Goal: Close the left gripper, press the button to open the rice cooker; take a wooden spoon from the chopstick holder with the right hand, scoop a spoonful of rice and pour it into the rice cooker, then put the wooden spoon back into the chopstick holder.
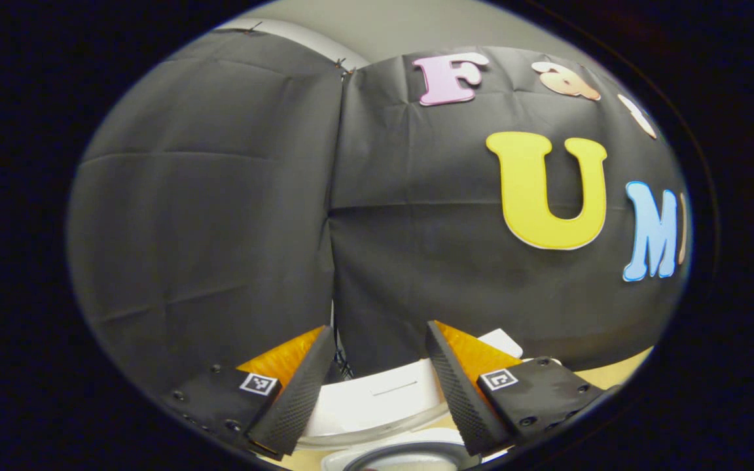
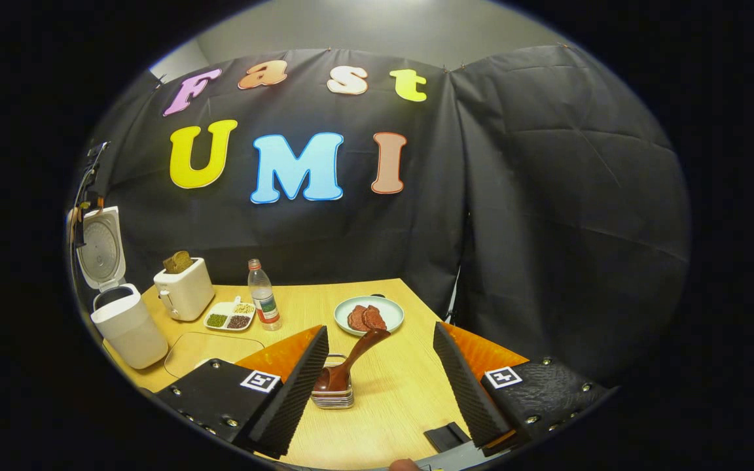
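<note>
Left gripper (image 1: 374,386): jaws apart, holding nothing, raised and facing the black cloth wall (image 1: 220,216).
Between the left fingers: the raised white lid of the rice cooker (image 1: 377,402), seen from just above and very near; below it, at the bottom edge of the left gripper view, a curved dark rim that I cannot identify for certain.
Right gripper (image 2: 380,392): jaws wide apart, clamped on nothing, hovering above the light wooden table (image 2: 390,412).
Wooden spoon (image 2: 351,363): dark brown, lying tilted with its bowl down in the small metal chopstick holder (image 2: 332,392); it sits ahead of the right gripper, between the two fingers but nearer the left one, touching neither.
White rice cooker (image 2: 125,320): far to the left of the right gripper, at the table's left edge, its round lid standing open and upright.
White toaster (image 2: 184,291): just right of the cooker, a brown slice sticking up from it.
White divided dish of grains (image 2: 232,316): in front of the toaster, just beside a clear plastic bottle (image 2: 263,294).
Pale round plate (image 2: 369,314): straight ahead beyond the spoon, carrying reddish-brown slices.
Clear flat board (image 2: 210,350): on the table near the cooker, beyond the right gripper's left finger.
</note>
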`<state>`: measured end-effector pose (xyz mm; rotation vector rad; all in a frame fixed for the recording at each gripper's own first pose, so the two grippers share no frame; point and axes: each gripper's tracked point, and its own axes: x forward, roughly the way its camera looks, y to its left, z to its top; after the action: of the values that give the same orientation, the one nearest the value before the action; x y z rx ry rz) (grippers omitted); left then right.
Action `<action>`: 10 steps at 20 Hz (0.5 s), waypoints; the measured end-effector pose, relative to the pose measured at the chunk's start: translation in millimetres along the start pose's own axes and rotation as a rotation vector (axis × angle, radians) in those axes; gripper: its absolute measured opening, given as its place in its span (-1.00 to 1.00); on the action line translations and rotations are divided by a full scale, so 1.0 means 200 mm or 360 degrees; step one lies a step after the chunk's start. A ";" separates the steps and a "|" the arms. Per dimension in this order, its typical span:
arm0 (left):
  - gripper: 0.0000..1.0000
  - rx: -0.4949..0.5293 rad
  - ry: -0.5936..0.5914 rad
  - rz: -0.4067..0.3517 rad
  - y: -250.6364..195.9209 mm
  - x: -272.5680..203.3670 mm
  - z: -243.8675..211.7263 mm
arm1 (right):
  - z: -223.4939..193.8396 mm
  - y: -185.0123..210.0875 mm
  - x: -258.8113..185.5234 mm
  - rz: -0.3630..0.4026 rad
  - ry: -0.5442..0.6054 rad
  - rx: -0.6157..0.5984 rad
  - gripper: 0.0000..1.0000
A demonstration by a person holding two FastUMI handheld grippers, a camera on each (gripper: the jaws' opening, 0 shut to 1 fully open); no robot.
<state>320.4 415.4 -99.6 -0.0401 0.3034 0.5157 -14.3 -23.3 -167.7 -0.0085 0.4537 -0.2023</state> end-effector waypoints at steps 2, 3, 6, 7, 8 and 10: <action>0.92 -0.0003 0.0015 -0.0004 0.00 -0.02 0.00 | 0.02 0.00 0.01 0.0016 -0.0004 0.0018 0.96; 0.92 -0.0006 0.0028 -0.0007 -0.01 -0.02 -0.01 | 0.02 -0.01 0.01 0.0025 -0.0013 0.0025 0.96; 0.92 0.0002 0.0038 -0.0016 -0.02 -0.05 0.01 | 0.05 -0.01 0.03 0.0061 -0.0029 0.0026 0.96; 0.92 0.0002 0.0038 -0.0022 -0.03 -0.08 0.02 | 0.06 -0.02 0.03 0.0071 -0.0036 0.0027 0.96; 0.90 0.0000 0.0043 -0.0026 -0.07 -0.15 -0.01 | 0.07 -0.02 0.04 0.0087 -0.0037 0.0029 0.95; 0.90 -0.0002 0.0062 -0.0031 -0.12 -0.26 -0.08 | 0.07 -0.03 0.05 0.0114 -0.0032 0.0031 0.96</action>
<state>284.4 367.2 -99.5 -0.0542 0.3407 0.4961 -1.0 -32.5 -158.9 0.0248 0.4313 -0.1364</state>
